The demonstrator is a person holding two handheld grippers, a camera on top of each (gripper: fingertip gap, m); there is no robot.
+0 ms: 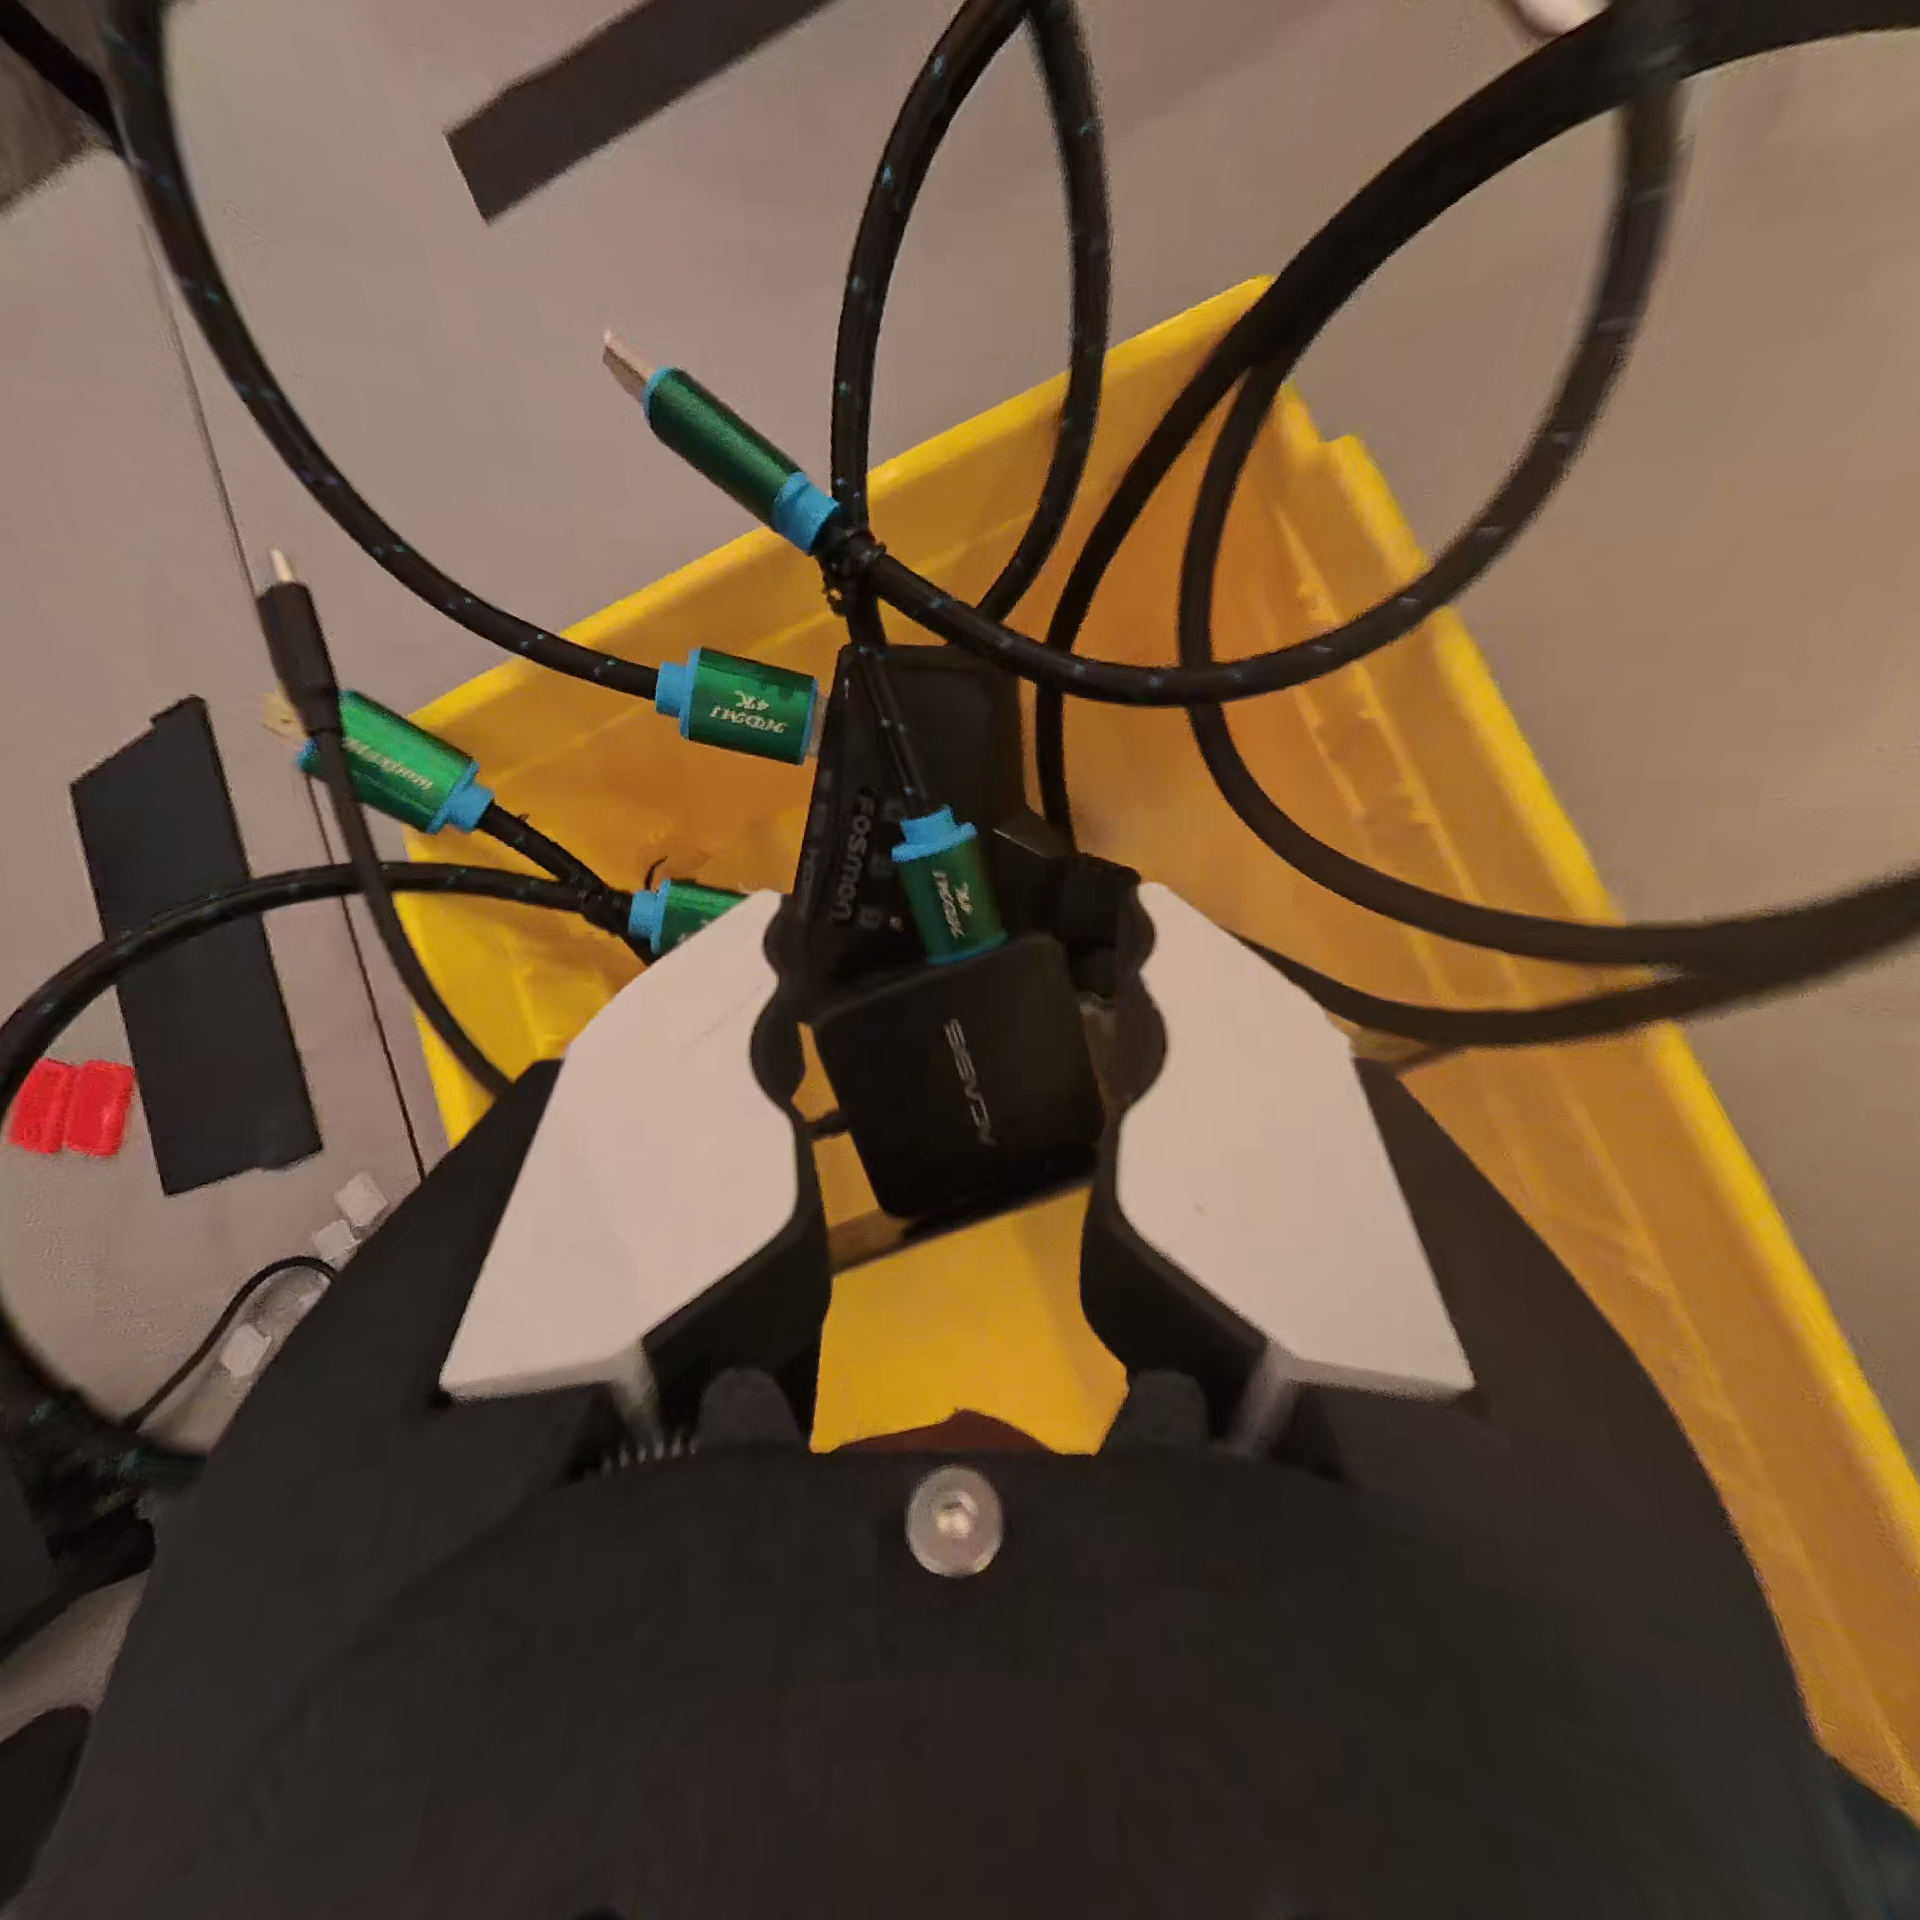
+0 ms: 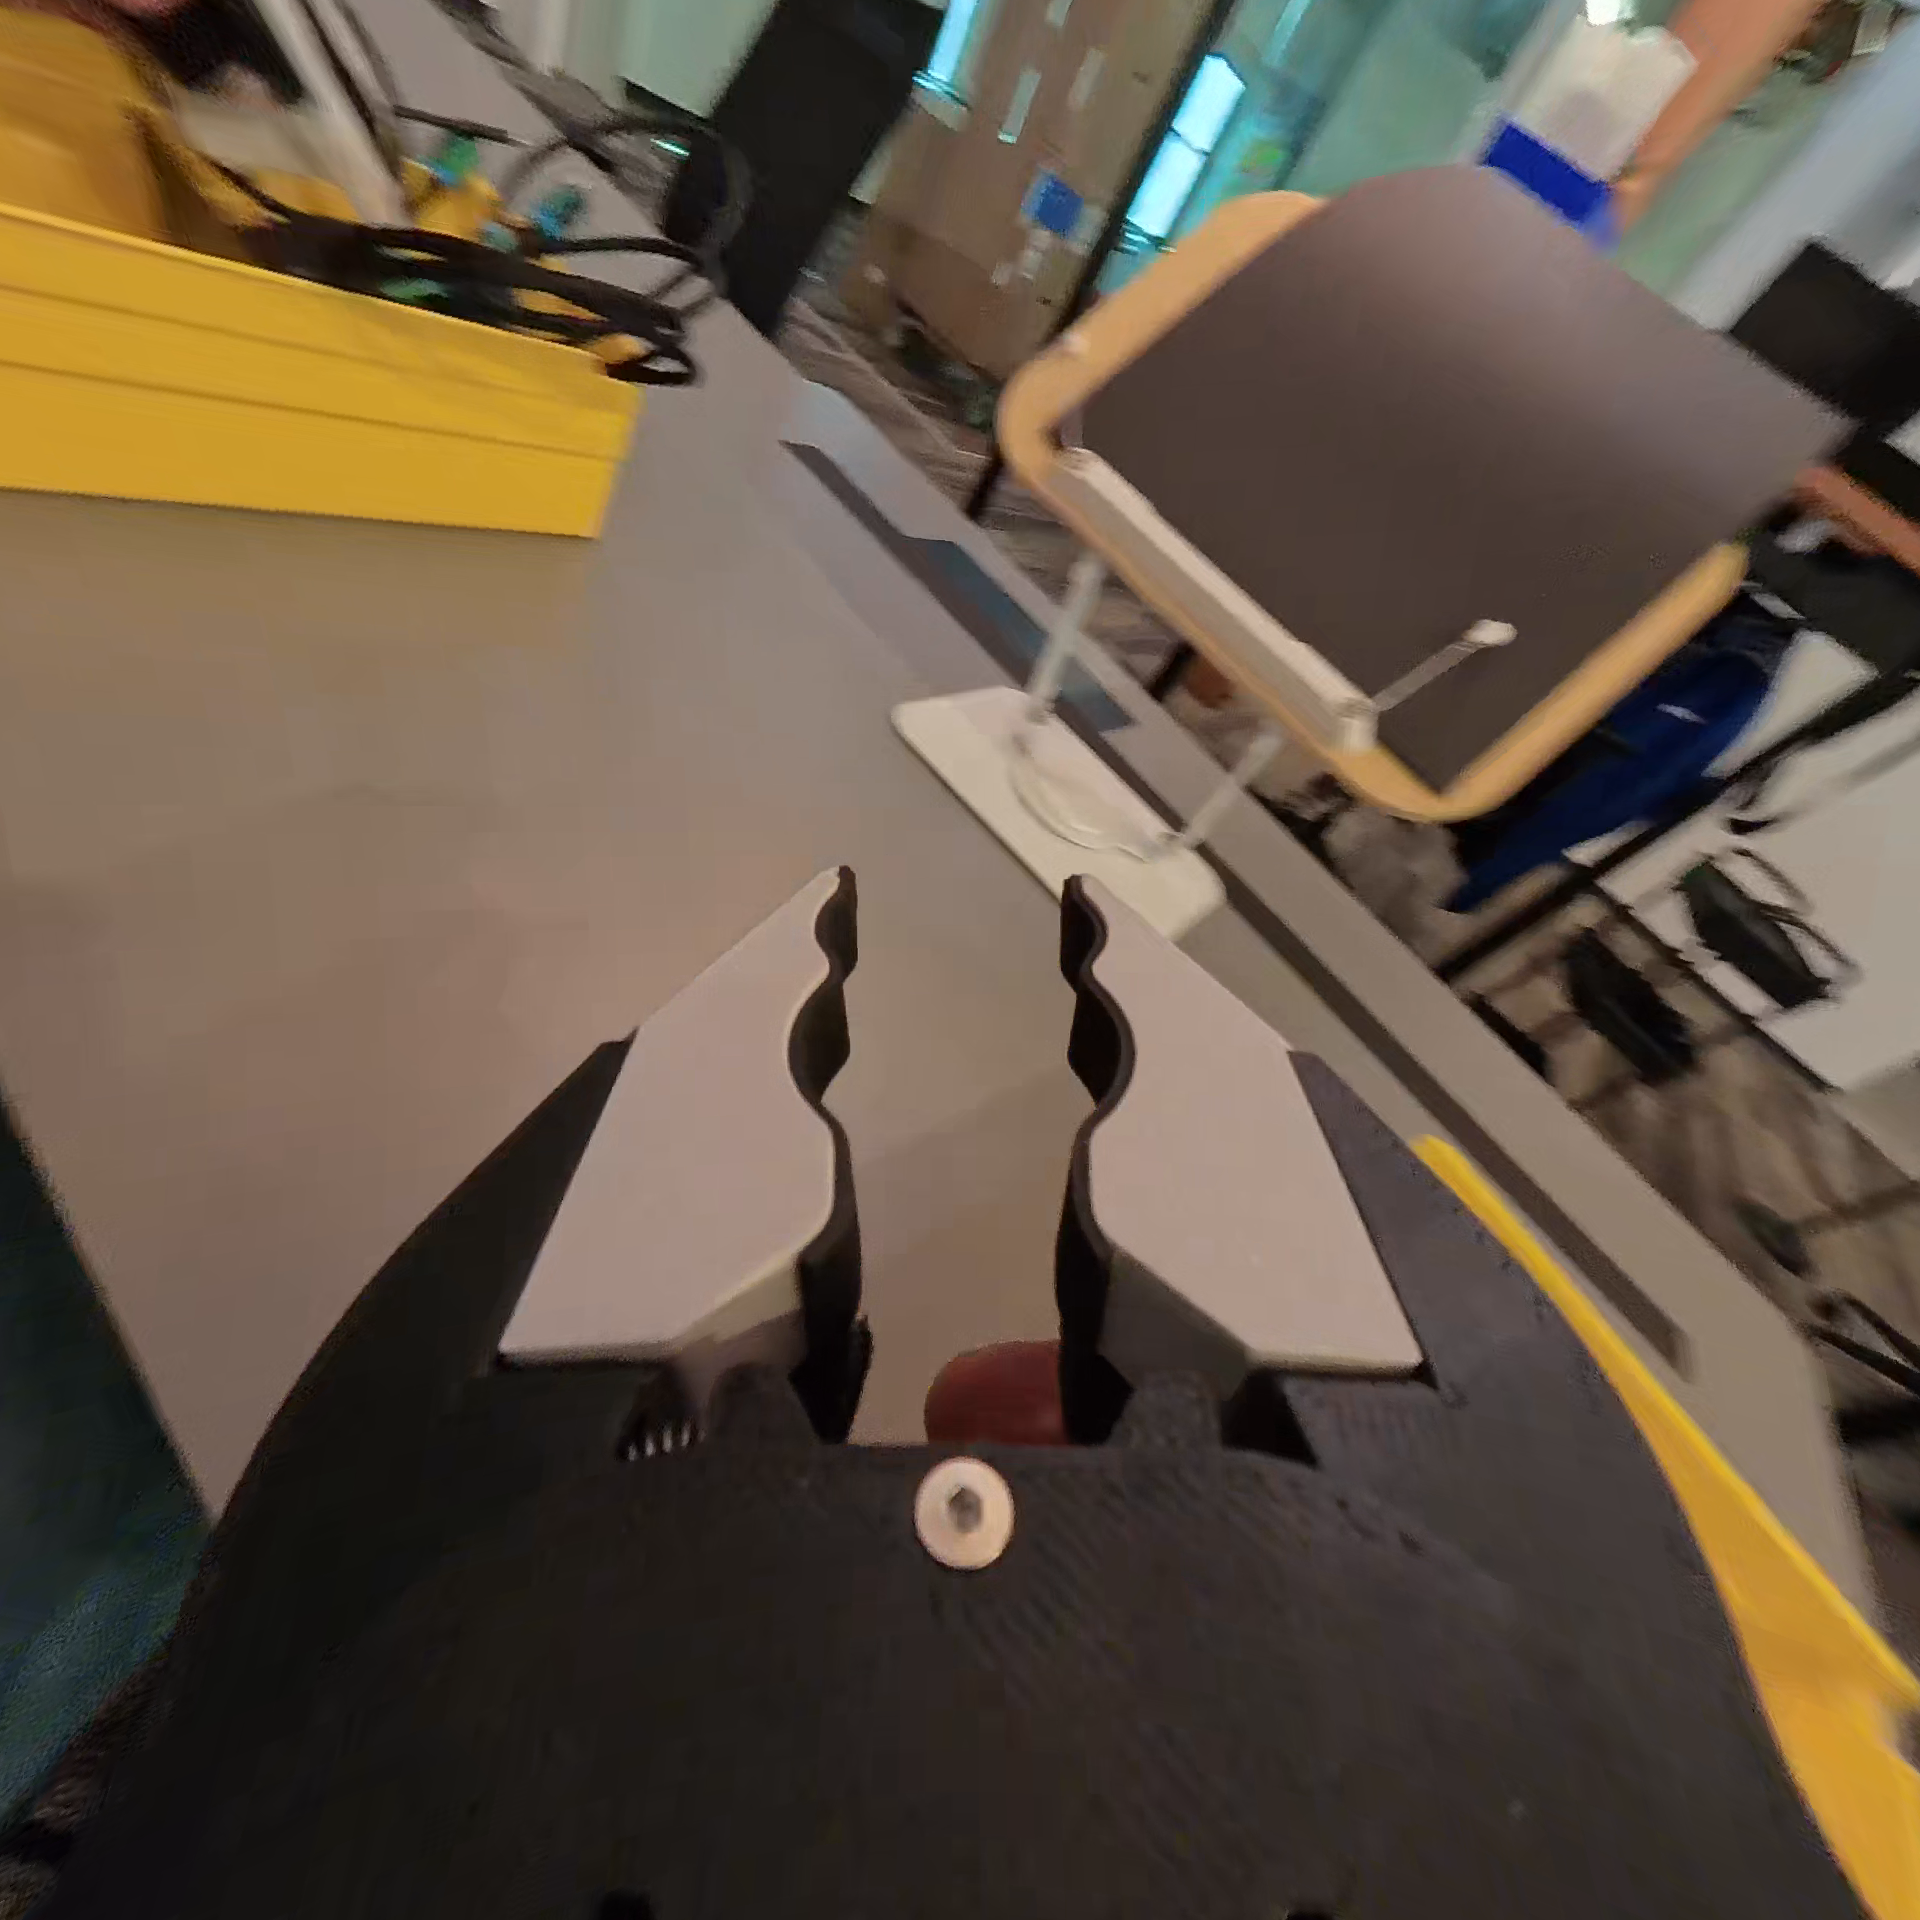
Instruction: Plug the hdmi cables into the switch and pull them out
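left gripper (image 1: 951, 987): clamped on a small black box, pretty sure that's the HDMI switch (image 1: 961, 1081). The grey fingers (image 1: 665, 1132) squeeze it from both sides and lift it over the yellow bin (image 1: 1455, 935).

switch long axis: runs roughly 6 to 12 o'clock in the left wrist view, straight out along the fingers. A second black box (image 1: 894, 790) sits right behind it toward 12; can't tell whether they're joined.

plugged cable: one green HDMI plug (image 1: 948, 896) goes into the far end of the switch, its cord heading off toward 11.

loose plugs: three more green ones. One sits at about 11 o'clock beside the far box (image 1: 750, 717), one up high at 11 with its metal tip bare (image 1: 727, 447), and one out at 9 to 10 o'clock (image 1: 390, 764). A fourth (image 1: 681, 912) peeks out by the left finger, mostly hidden.

black cables (image 1: 1299, 675): big loops all over the bin and grey table (image 1: 1766, 416).

right gripper (image 2: 958, 904): fingers (image 2: 707, 1143) apart, nothing between them, hanging low over bare table (image 2: 312, 831).

which way to go: from the right gripper, the bin (image 2: 291, 416) and cable pile (image 2: 499, 281) are at about 10 to 11 o'clock, well apart. My read is the left one has the switch, so the right one has to swing over and grab a loose plug.
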